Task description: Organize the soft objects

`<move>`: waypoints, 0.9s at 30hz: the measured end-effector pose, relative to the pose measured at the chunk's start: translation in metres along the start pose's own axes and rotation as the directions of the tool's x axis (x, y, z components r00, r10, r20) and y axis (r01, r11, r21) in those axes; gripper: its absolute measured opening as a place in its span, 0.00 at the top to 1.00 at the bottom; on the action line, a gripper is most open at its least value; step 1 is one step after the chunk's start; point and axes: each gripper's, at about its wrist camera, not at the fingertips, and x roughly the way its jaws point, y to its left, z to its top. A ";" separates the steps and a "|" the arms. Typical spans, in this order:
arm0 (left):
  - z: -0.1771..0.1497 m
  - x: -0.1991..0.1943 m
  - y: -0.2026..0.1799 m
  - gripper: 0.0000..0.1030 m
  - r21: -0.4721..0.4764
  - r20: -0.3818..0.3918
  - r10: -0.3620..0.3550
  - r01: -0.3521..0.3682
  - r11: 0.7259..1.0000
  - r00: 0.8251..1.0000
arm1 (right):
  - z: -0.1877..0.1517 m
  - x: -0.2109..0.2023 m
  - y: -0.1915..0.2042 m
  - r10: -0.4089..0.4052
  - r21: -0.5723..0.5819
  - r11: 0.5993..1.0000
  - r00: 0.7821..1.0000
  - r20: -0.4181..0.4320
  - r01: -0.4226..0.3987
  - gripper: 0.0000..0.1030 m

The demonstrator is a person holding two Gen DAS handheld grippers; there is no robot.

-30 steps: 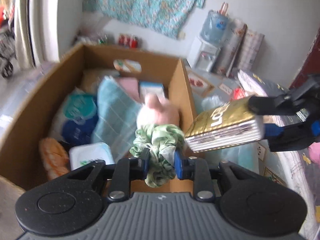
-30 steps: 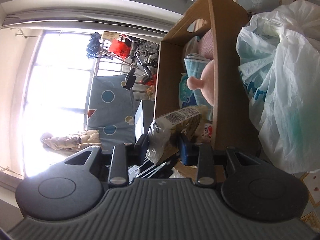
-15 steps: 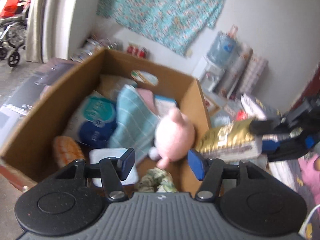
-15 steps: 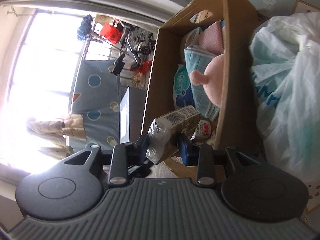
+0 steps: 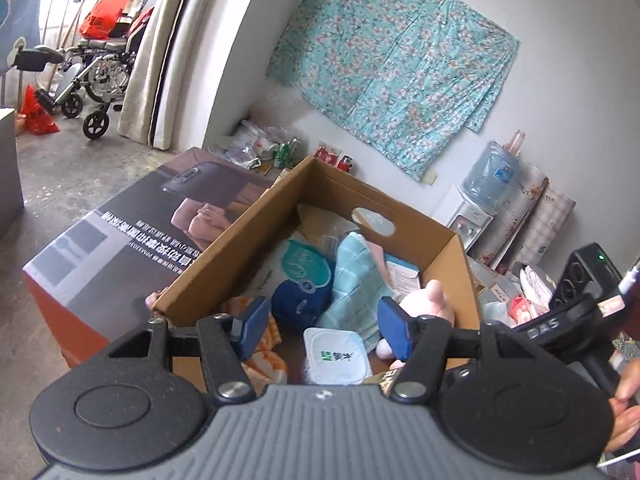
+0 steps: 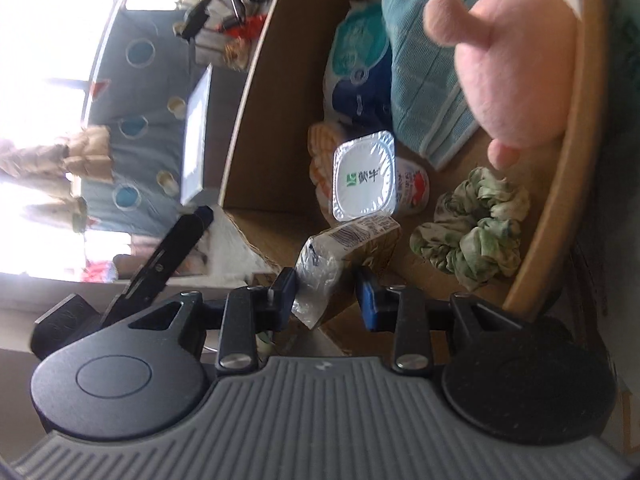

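From the left wrist view, the left hand-held gripper (image 5: 320, 326) hangs above the near end of the cardboard box (image 5: 280, 196), its blue pads spread well apart with nothing between them. Below it the box holds a foil-lidded yogurt cup (image 5: 334, 356), a light blue towel (image 5: 354, 280), a blue and white wipes pack (image 5: 304, 280), an orange cloth (image 5: 264, 354) and a pink plush toy (image 5: 430, 308) leaning at the box's right wall. This view alone takes in the room: the floral cloth (image 5: 396, 76) on the wall, the water dispenser (image 5: 480, 200), the wheelchair (image 5: 92, 76), and the printed carton (image 5: 132, 240) against the box's left side. The right wrist view, rolled sideways, shows what the left one hides: the green scrunchie (image 6: 472, 232) lying on the box floor just beside the plush toy (image 6: 516, 68) and near the yogurt cup (image 6: 364, 176). It also shows the right hand-held gripper (image 6: 326, 296) partly closed, clamping a gold and white tissue pack (image 6: 344, 252) over the box's near edge. The left view catches only that gripper's black body at its right border.
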 end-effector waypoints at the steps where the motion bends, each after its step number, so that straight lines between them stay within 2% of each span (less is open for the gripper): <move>1: -0.002 0.000 0.002 0.40 -0.001 -0.001 0.000 0.000 1.000 1.000 | 0.002 0.002 0.004 -0.020 -0.017 1.000 1.000 -0.005 0.020 0.69; 6: -0.005 0.003 0.008 0.40 -0.017 -0.002 -0.008 0.008 1.000 1.000 | 0.008 0.008 0.015 -0.131 -0.080 0.989 0.989 -0.065 0.125 0.69; 9: -0.007 0.005 0.011 0.40 -0.023 -0.005 -0.015 0.015 1.000 1.000 | 0.009 0.014 0.020 -0.208 -0.143 0.971 0.972 -0.111 0.191 0.72; 13: -0.008 0.006 0.011 0.40 -0.020 -0.012 -0.018 0.018 1.000 1.000 | 0.008 0.010 0.036 -0.325 -0.232 0.927 0.939 -0.108 0.295 0.65; 15: -0.009 0.004 0.010 0.40 -0.012 -0.010 -0.022 0.022 1.000 1.000 | 0.006 0.003 0.045 -0.355 -0.265 0.908 0.932 -0.072 0.326 0.55; 16: -0.009 0.003 0.010 0.40 -0.007 -0.008 -0.023 0.023 1.000 1.000 | 0.005 -0.003 0.049 -0.368 -0.274 0.899 0.929 -0.046 0.342 0.44; 19: -0.011 -0.002 0.007 0.36 0.009 0.004 -0.019 0.019 1.000 1.000 | 0.001 -0.026 0.057 -0.364 -0.286 0.889 0.931 0.034 0.359 0.42; 22: -0.012 -0.007 0.002 0.33 0.026 0.011 -0.020 0.020 0.999 1.000 | -0.009 -0.056 0.058 -0.293 -0.252 0.916 0.950 0.111 0.312 0.41; 24: -0.014 -0.012 -0.004 0.31 0.042 0.016 -0.029 0.029 0.999 0.999 | -0.023 -0.077 0.058 -0.241 -0.247 0.926 0.951 0.195 0.286 0.39; 25: -0.016 -0.015 -0.007 0.28 0.054 0.019 -0.034 0.033 0.998 0.999 | -0.031 -0.084 0.056 -0.217 -0.244 0.929 0.944 0.250 0.278 0.37; 27: -0.020 -0.022 -0.016 0.23 0.083 0.027 -0.040 0.037 0.996 0.999 | -0.054 -0.102 0.053 -0.187 -0.245 0.924 0.907 0.377 0.292 0.31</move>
